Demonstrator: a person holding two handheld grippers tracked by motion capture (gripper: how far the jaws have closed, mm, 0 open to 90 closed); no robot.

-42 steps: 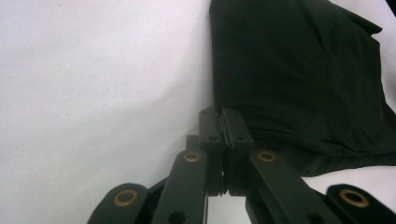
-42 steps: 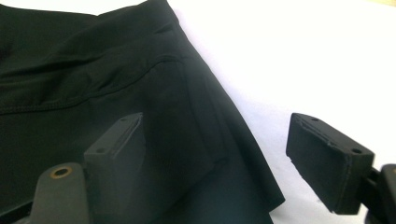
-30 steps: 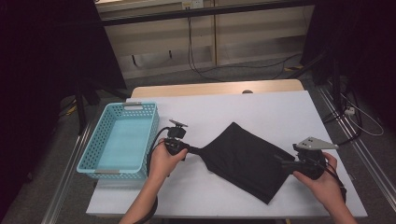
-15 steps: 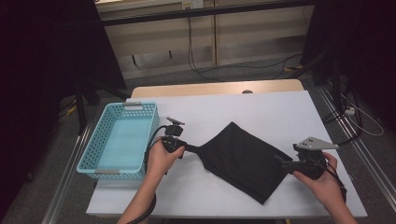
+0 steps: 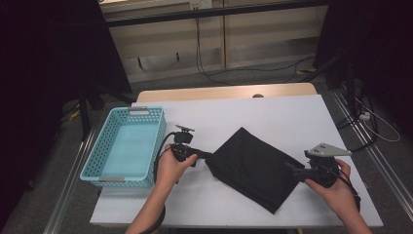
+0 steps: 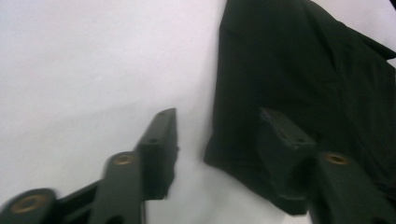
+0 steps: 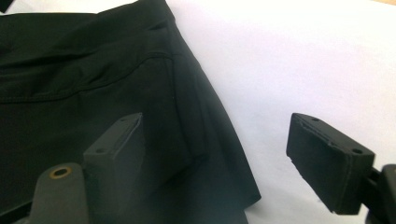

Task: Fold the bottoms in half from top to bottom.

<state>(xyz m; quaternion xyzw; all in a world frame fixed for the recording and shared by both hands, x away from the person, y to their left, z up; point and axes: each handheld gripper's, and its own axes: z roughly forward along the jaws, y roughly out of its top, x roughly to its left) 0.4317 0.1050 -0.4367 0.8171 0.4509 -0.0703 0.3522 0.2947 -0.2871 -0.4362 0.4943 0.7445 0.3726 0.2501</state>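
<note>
Left gripper (image 5: 207,156) at the left corner of the folded black garment (image 5: 253,166), jaws parted about halfway, just been opening; in the left gripper view (image 6: 217,133) one jaw over bare tabletop (image 5: 272,114), the other over the cloth's corner, nothing pinched. Right gripper (image 5: 290,168) at the garment's right corner, jaws spread wide; in the right gripper view (image 7: 215,140) one jaw above the fabric (image 7: 93,84), the other out over white tabletop, the hemmed edge between them but not pressed.

Garment lying flat mid-tabletop, folded into a rough diamond, to the right of the empty light-blue basket (image 5: 124,146) and well apart from it.

Probably light, limp and thin, a little slick by its sheen: likely to sag and unfold if lifted by one point. Best taken at the two opposite corners, through all layers at the stitched edge, so the fold holds.

Left hand (image 5: 171,168) wrapped round its gripper, forearm rising from the bottom edge, gripper pointing level to the right. Right hand (image 5: 336,187) low at the right, gripper pointing left toward the cloth, grey plate on top.
</note>
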